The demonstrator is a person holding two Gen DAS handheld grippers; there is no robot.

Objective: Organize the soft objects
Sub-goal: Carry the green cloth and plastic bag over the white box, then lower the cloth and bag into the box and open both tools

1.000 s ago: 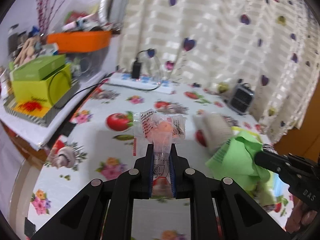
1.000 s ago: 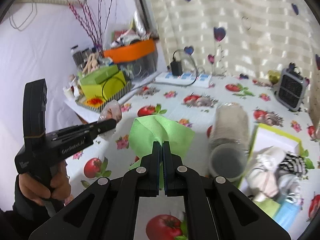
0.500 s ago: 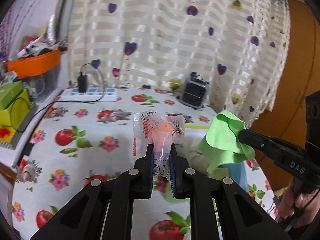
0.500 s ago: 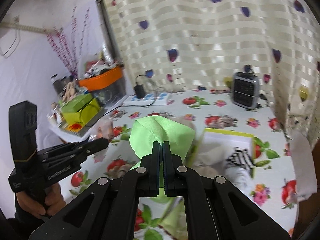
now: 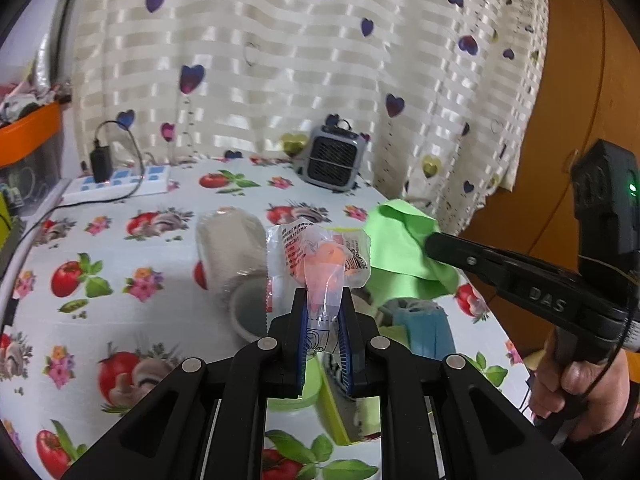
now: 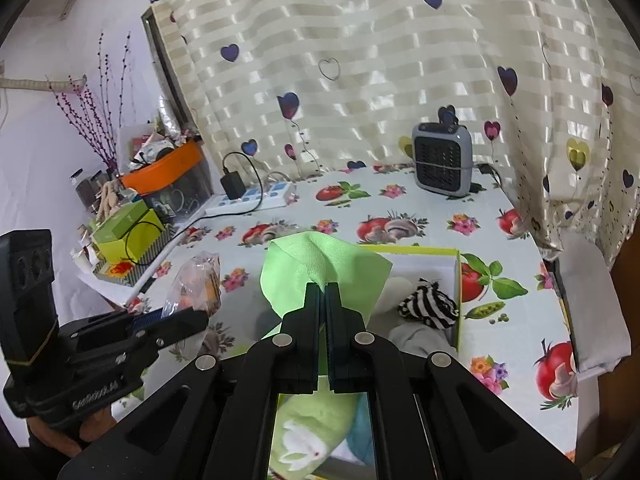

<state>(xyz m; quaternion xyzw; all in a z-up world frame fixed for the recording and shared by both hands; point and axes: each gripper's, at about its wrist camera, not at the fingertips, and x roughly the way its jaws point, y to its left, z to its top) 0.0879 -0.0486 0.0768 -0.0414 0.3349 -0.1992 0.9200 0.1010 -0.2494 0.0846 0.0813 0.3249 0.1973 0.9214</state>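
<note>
Two grips: both sets of jaws are pressing shut on soft things and holding them up over the bench (image 5: 152, 276).
Left jaws: the left gripper (image 5: 323, 312) is pinching the tail of a clear packet (image 5: 320, 252) with an orange item inside; the packet is standing up and forward from the fingertips, its long axis running along the fingers.
Right jaws: the right gripper (image 6: 323, 292) is pinching a green cloth (image 6: 320, 264) by a bunched fold, and the loose cloth is fanning up and to both sides of the tips.
Target below: a yellow-rimmed box (image 6: 458, 280) is lying just under and ahead of the right jaws, with a striped black-and-white cloth (image 6: 430, 308) and pale fabrics already inside.
Which hand is nearer: the right gripper is hanging almost over the box's open top, while the left one is sitting off to its left side, so the green cloth looks better placed to go in first.
Left-side obstacle: a clear jar (image 5: 232, 252) is lying on its side between the left jaws and the far bench, mouth toward the camera.
Far edge: a small grey fan (image 6: 440, 164) is standing against the curtain, well apart from the box.
</note>
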